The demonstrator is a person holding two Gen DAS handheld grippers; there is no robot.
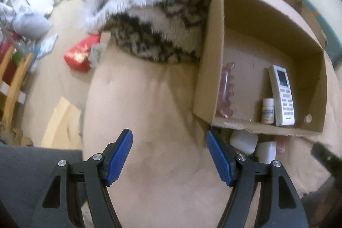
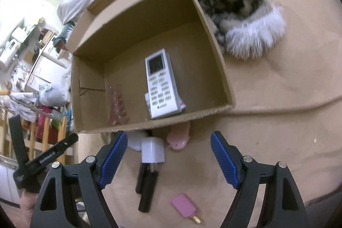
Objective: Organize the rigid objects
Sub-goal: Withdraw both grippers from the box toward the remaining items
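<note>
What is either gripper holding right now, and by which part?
Nothing. The left gripper and right gripper both have open jaws with nothing between them.

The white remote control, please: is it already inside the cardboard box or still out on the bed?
Inside. The white remote control lies on the floor of the open cardboard box, beside a pink hair claw.

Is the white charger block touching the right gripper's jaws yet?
Apart. The right wrist view shows the white charger block lying on the tan cover between the open jaws of the right gripper, with bare cover on both sides.
</note>
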